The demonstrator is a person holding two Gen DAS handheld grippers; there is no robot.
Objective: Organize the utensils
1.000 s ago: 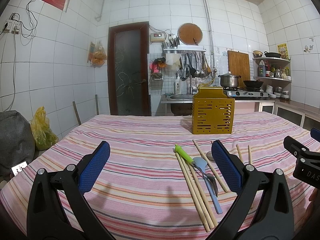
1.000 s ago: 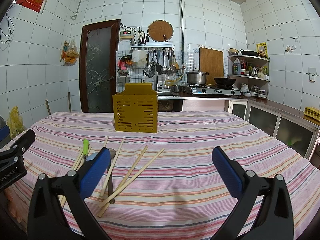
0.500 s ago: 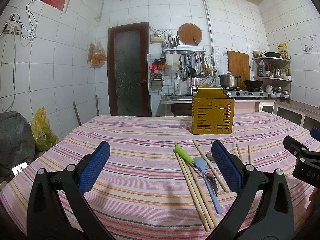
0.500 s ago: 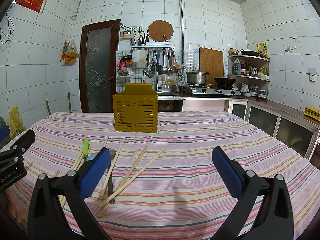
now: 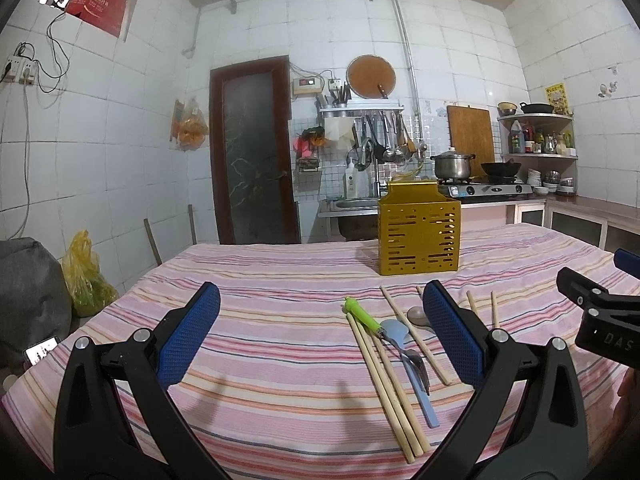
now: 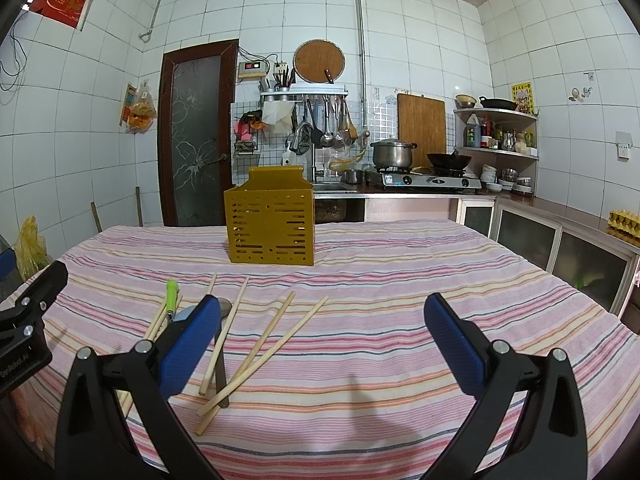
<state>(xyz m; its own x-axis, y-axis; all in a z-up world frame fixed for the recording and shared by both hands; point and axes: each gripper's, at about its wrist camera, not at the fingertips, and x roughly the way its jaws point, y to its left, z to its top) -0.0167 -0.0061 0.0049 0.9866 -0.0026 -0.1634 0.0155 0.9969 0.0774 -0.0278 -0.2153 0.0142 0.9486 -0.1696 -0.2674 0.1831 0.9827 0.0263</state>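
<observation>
The left hand-held gripper (image 5: 320,332) hangs low over the near edge of the table (image 5: 260,320), its blue-padded fingers (image 5: 188,334) spread wide with nothing between them. The right hand-held gripper (image 6: 322,336) is likewise released and empty, hovering over the striped cloth to the right of the utensils; its black frame also shows at the right edge of the left wrist view.

Just ahead of the left gripper's right finger lies the scatter of utensils. A pair of pale wooden chopsticks (image 5: 386,384) lies side by side, touching, running from the middle of the cloth towards the near edge. Beside them is a fork (image 5: 412,360) with a bright green handle, its metal tines pointing near, and it lies across a light blue spoon (image 5: 412,380) whose bowl faces away. A single chopstick (image 5: 412,332) lies just to the right at a slant, and a small grey metal spoon (image 5: 418,314) sits partly behind the finger. In the right wrist view, two more chopsticks (image 6: 268,356) lie at an angle to one another and meet at their near ends.

Farther back, near the middle of the table, stands a yellow utensil holder (image 6: 271,232), upright, box-shaped, its walls cut with short slots and its back wall raised. It stands well apart from the utensils.
</observation>
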